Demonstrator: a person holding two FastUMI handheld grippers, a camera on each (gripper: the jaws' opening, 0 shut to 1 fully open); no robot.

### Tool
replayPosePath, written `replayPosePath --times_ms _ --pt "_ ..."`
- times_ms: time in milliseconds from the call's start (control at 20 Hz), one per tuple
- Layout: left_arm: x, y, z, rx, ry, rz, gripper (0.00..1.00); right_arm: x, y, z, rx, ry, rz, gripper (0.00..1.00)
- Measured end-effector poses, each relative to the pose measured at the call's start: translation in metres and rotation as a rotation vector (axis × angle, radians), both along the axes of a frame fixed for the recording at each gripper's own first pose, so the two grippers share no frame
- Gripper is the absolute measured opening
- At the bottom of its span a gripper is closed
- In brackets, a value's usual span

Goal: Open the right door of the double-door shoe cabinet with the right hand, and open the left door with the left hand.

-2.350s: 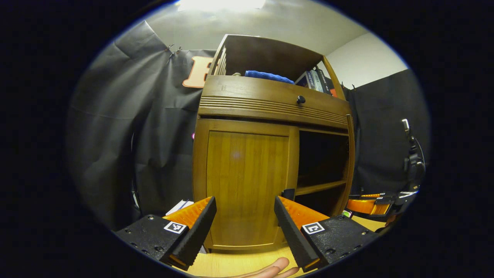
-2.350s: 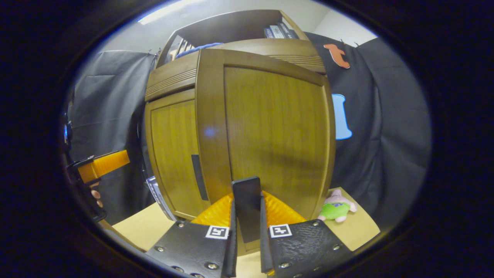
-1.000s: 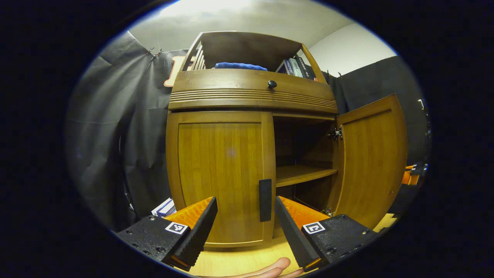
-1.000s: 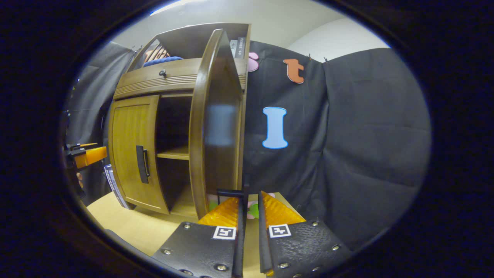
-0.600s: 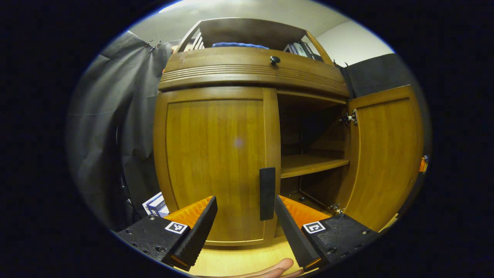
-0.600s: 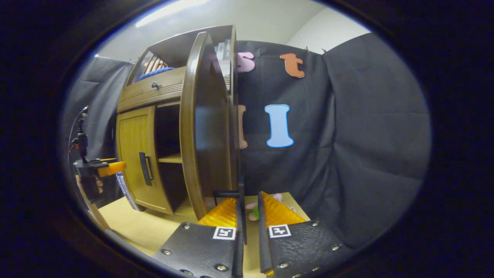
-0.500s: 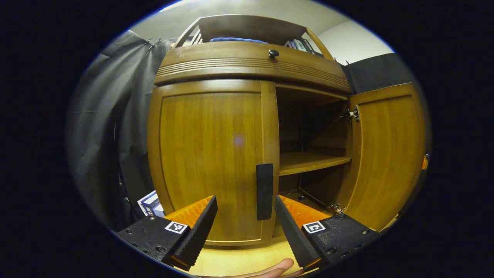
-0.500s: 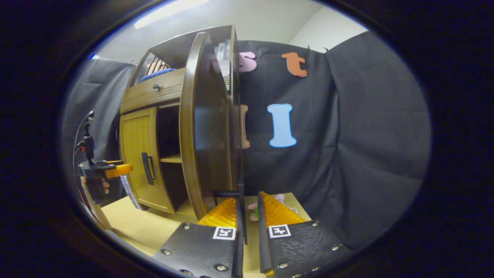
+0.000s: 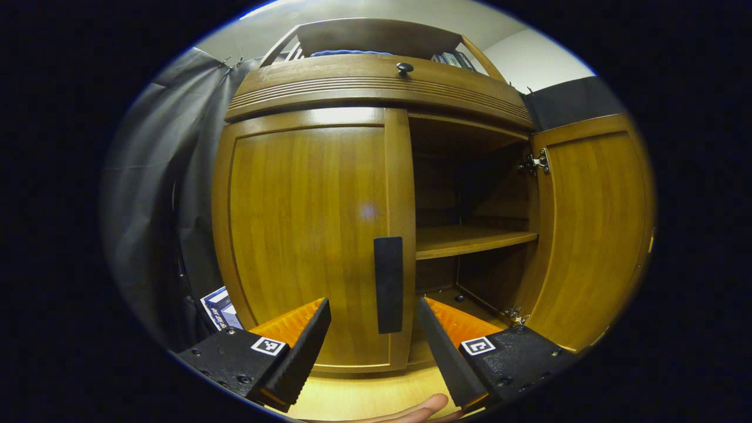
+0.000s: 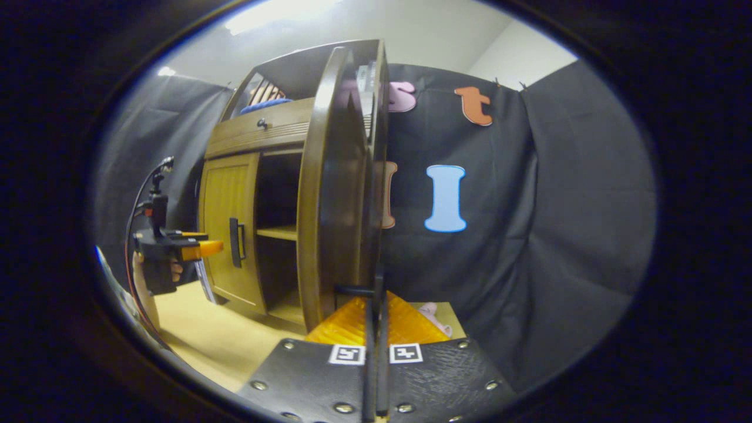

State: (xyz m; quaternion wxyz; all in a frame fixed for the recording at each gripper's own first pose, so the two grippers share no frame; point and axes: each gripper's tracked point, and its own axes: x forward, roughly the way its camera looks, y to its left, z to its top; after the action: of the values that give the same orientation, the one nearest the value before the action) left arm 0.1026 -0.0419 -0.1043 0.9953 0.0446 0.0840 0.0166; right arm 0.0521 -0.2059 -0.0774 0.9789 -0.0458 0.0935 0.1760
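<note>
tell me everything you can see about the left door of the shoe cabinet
The left door is a tall framed panel of glossy, warm brown wood with vertical grain. It sits shut, flush in the cabinet front, under the ribbed top rail. A black vertical bar handle is fixed near its inner edge, beside the open right compartment. The left gripper hovers open just before the handle, fingers either side, not touching. In the right gripper view the door shows at an angle, handle standing out.
</note>
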Motion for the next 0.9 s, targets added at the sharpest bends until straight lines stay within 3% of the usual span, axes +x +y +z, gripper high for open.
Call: replayPosePath --times_ms 200,300,500,650,800,900 --pt "0.023 -0.024 -0.015 0.001 0.039 -0.024 0.93 -0.014 -0.016 0.003 -0.001 -0.033 -0.034 0.04" --pt "0.033 -0.024 -0.017 0.023 0.042 -0.004 0.89 -0.019 -0.018 0.000 0.015 -0.047 -0.048 0.31" --pt "0.045 -0.017 -0.009 0.042 -0.006 0.046 0.95 -0.027 -0.053 0.007 -0.003 -0.093 -0.177 0.33" --pt "0.056 -0.015 -0.008 0.035 -0.017 0.060 0.96 -0.046 -0.066 0.008 0.036 -0.100 -0.226 0.98" --pt "0.064 -0.011 -0.011 0.023 -0.003 0.085 0.94 -0.068 -0.067 0.007 0.126 -0.078 -0.254 0.98" --pt "0.072 -0.002 -0.002 0.000 -0.057 0.124 0.85 -0.081 -0.056 -0.003 0.158 -0.057 -0.244 0.97"
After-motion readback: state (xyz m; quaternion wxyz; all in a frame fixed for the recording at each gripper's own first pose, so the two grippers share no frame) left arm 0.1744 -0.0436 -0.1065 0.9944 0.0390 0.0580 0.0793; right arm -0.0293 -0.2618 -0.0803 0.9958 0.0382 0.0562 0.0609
